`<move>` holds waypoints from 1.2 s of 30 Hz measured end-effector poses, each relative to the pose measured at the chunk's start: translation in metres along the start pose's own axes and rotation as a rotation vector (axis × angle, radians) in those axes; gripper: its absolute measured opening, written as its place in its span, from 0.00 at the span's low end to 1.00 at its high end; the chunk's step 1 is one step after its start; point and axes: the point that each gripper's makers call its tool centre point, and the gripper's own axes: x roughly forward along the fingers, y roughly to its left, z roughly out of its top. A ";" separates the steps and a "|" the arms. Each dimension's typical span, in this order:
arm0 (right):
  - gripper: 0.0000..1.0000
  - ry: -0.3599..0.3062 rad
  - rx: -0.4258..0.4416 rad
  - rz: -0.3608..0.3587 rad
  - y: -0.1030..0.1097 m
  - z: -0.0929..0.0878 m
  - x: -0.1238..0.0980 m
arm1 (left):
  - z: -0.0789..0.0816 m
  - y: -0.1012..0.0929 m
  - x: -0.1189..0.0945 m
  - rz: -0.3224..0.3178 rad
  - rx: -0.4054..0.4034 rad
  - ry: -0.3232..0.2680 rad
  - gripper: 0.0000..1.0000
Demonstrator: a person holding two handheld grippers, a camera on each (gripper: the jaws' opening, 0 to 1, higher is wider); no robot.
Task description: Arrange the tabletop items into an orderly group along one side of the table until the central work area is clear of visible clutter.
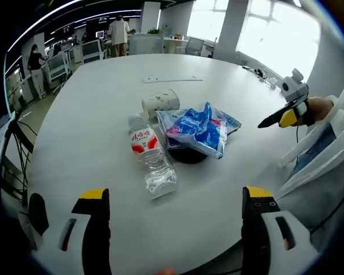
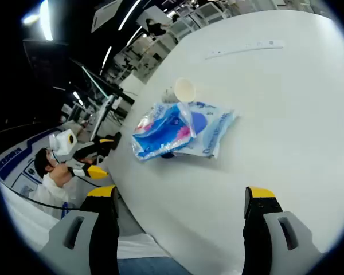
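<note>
A clear water bottle with a red and white label lies on its side on the round white table. Beside it a paper cup lies tipped over, its mouth showing in the right gripper view. A blue and white plastic bag rests on a dark item. My left gripper is open at the near edge, short of the bottle. My right gripper is open over the table edge, and appears at the right in a hand. The left gripper shows at the left.
A flat white strip lies on the far part of the table. Cables and small items sit at the far right edge. Office desks, chairs and people stand beyond. A person in white holds the grippers.
</note>
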 end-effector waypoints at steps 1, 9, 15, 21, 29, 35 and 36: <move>0.90 0.001 0.001 0.000 0.000 0.000 0.000 | 0.000 0.000 0.000 0.000 0.000 0.000 0.99; 0.89 0.000 0.022 -0.001 -0.003 -0.002 -0.001 | 0.002 -0.003 0.001 -0.010 0.004 0.005 0.99; 0.90 0.001 0.024 0.002 -0.002 -0.003 0.000 | 0.000 -0.004 0.001 -0.014 0.008 0.012 0.99; 0.90 0.001 0.025 0.006 -0.002 -0.003 0.000 | 0.001 -0.003 0.001 -0.013 0.008 0.011 0.99; 0.90 0.000 0.037 0.010 -0.002 -0.003 -0.001 | 0.002 -0.005 0.002 -0.018 0.011 0.016 0.98; 0.89 0.000 0.043 0.011 -0.004 -0.003 -0.001 | 0.002 -0.005 0.002 -0.015 0.008 0.015 0.98; 0.89 -0.003 0.045 0.012 -0.004 -0.003 -0.002 | 0.002 -0.005 0.002 -0.014 0.007 0.015 0.98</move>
